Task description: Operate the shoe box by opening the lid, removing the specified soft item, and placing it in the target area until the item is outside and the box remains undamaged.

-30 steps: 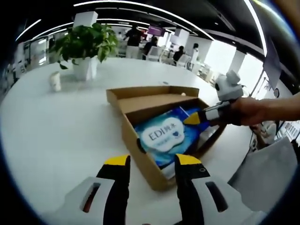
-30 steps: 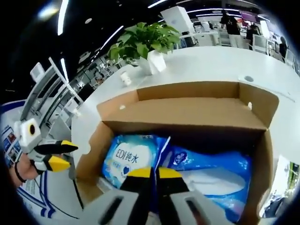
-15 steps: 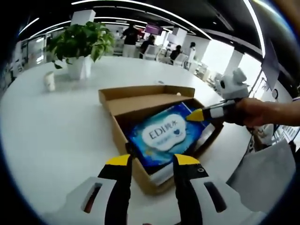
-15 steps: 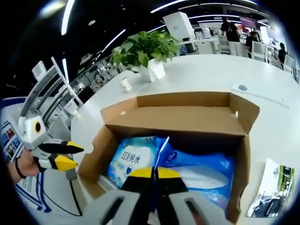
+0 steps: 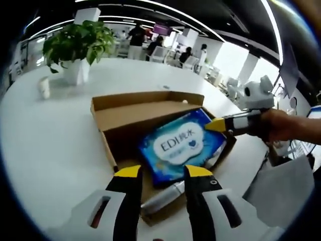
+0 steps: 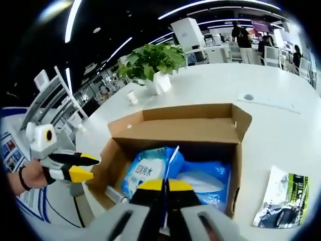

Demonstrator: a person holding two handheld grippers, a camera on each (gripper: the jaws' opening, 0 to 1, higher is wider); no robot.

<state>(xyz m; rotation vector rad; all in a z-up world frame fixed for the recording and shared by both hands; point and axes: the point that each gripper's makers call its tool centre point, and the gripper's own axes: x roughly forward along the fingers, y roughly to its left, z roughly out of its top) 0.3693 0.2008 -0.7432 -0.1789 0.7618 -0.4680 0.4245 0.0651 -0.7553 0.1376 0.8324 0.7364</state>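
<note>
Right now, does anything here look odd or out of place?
Only that the blue wipes pack sits tilted, its corner lifted above the shoe box rim by the right tongs pinching its edge. The box looks undamaged.

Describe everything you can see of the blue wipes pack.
The wipes pack is a soft, glossy blue plastic packet with a white cloud-shaped label reading "EDI" and a small heart. It is tilted, one corner raised above the open cardboard box on the white table. The right tongs pinch that raised edge, jaws closed on it. The left tongs are open and apart from it.
</note>
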